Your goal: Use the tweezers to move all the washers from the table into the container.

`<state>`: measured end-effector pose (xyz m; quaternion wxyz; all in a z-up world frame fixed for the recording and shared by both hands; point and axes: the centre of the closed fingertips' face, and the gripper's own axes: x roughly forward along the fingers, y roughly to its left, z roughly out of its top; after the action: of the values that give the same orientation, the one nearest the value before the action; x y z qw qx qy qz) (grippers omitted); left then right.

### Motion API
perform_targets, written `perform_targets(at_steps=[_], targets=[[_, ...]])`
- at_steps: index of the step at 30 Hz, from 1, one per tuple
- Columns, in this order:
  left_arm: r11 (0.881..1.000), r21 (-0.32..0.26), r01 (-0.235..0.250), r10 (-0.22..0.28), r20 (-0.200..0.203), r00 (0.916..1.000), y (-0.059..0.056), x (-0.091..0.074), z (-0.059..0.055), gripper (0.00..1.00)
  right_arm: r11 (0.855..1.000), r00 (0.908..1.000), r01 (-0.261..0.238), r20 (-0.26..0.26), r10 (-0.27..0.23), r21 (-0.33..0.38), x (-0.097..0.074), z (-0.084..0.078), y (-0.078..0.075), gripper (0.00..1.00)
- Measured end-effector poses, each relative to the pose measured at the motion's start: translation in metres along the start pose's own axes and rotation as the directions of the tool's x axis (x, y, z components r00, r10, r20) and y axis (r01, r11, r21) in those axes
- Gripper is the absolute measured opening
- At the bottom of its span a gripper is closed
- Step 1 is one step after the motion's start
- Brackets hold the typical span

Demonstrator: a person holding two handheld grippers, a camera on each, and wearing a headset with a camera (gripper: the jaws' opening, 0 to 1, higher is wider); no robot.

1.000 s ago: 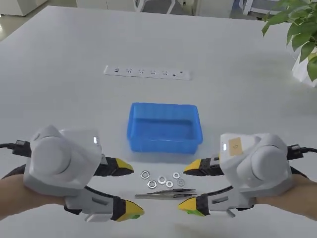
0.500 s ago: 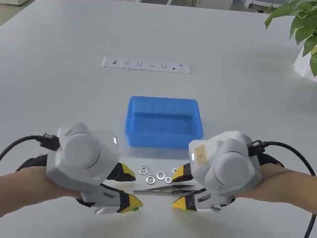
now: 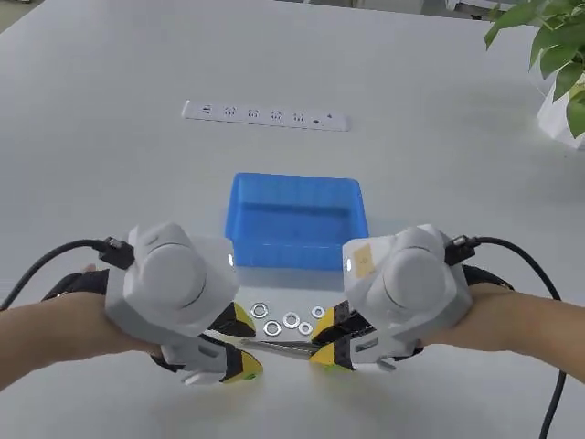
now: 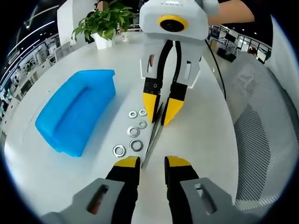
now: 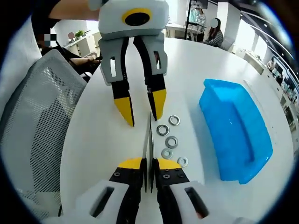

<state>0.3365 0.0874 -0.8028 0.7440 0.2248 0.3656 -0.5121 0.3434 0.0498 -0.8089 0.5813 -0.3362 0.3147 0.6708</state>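
White counter [image 3: 110, 183] is carrying a blue rectangular plastic container [image 3: 297, 251] at its centre, with a white power strip [image 3: 265, 116] lying beyond it. Six small silver metal washers [image 4: 133, 131] are lying loose just near of the container. Slim metal tweezers [image 5: 149, 135] are lying near of the washers, and their right end is being clamped by the almost closed right tongs [image 5: 149, 163]. The left tongs [image 4: 152, 162] are being held partly open at the tweezers' left tip, gripping nothing.

The white table [image 3: 439, 119] holds a power strip [image 3: 265, 116], a leafy plant [image 3: 548, 46] at its edge, a mesh chair [image 5: 42, 107] beside.
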Motion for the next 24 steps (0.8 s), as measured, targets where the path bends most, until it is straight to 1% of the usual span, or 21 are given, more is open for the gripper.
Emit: perform_targets(at_steps=[3, 6, 8, 9, 10, 12, 14, 15, 17, 19, 20, 21, 23, 24], targets=[[1.0, 0.027, -0.003, 0.004, -0.013, 0.9999, 0.001, 0.001, 0.001, 0.21, 0.999, 1.0, 0.006, -0.006, -0.006, -0.033, 0.001, 0.0, 0.003, 0.11], [0.998, 0.049, -0.028, 0.029, -0.026, 0.9992, 0.005, 0.002, 0.002, 0.14, 0.999, 0.9998, 0.014, -0.015, -0.015, -0.046, 0.001, 0.0, 0.002, 0.1], [0.999, 0.052, -0.016, 0.018, -0.03, 0.9994, 0.004, 0.004, 0.003, 0.11, 0.999, 0.9997, 0.016, -0.018, -0.017, -0.046, 0.001, 0.0, 0.001, 0.1], [0.998, 0.057, -0.015, 0.017, -0.037, 0.9992, 0.003, 0.004, 0.003, 0.07, 0.999, 0.9996, 0.018, -0.021, -0.019, -0.045, 0.001, 0.0, 0.001, 0.1], [0.997, 0.079, -0.008, 0.012, -0.044, 0.999, 0.004, 0.004, 0.003, 0.07, 0.999, 0.9995, 0.02, -0.023, -0.021, -0.048, 0.001, 0.0, 0.001, 0.1], [0.997, 0.071, 0.021, -0.017, -0.051, 0.9985, 0.001, 0.004, 0.002, 0.06, 0.999, 0.9994, 0.021, -0.026, -0.022, -0.049, 0.001, 0.0, 0.0, 0.09], [0.997, 0.069, 0.024, -0.02, -0.054, 0.9984, 0.001, 0.004, 0.003, 0.06, 0.999, 0.9993, 0.021, -0.03, -0.022, -0.042, 0.001, 0.0, 0.0, 0.09], [0.998, 0.057, 0.032, -0.029, -0.059, 0.9978, 0.0, 0.004, 0.003, 0.06, 0.999, 0.9991, 0.022, -0.034, -0.024, -0.048, 0.001, 0.0, 0.0, 0.09], [0.997, 0.058, 0.051, -0.046, -0.069, 0.9965, -0.004, 0.004, 0.003, 0.05, 0.997, 0.9987, 0.027, -0.041, -0.03, -0.072, 0.002, 0.0, 0.001, 0.09], [0.997, 0.065, 0.041, -0.036, -0.071, 0.9968, -0.004, 0.003, 0.004, 0.05, 0.996, 0.9984, 0.033, -0.043, -0.037, -0.081, 0.002, 0.0, 0.002, 0.09], [0.997, 0.066, 0.039, -0.035, -0.069, 0.997, -0.004, 0.002, 0.004, 0.05, 0.996, 0.9983, 0.034, -0.043, -0.038, -0.079, 0.001, 0.0, 0.002, 0.09], [0.998, 0.048, 0.042, -0.039, -0.058, 0.9975, -0.005, -0.001, 0.007, 0.05, 0.996, 0.9984, 0.035, -0.042, -0.039, -0.076, 0.001, 0.0, 0.002, 0.09], [0.998, 0.022, 0.06, -0.059, -0.049, 0.9971, -0.008, -0.005, 0.009, 0.05, 0.997, 0.9988, 0.035, -0.031, -0.037, -0.063, -0.001, 0.001, 0.003, 0.09], [0.997, 0.02, 0.07, -0.069, -0.042, 0.9967, -0.009, -0.008, 0.011, 0.05, 0.998, 0.9992, 0.033, -0.021, -0.034, -0.053, -0.002, 0.002, 0.005, 0.09]])
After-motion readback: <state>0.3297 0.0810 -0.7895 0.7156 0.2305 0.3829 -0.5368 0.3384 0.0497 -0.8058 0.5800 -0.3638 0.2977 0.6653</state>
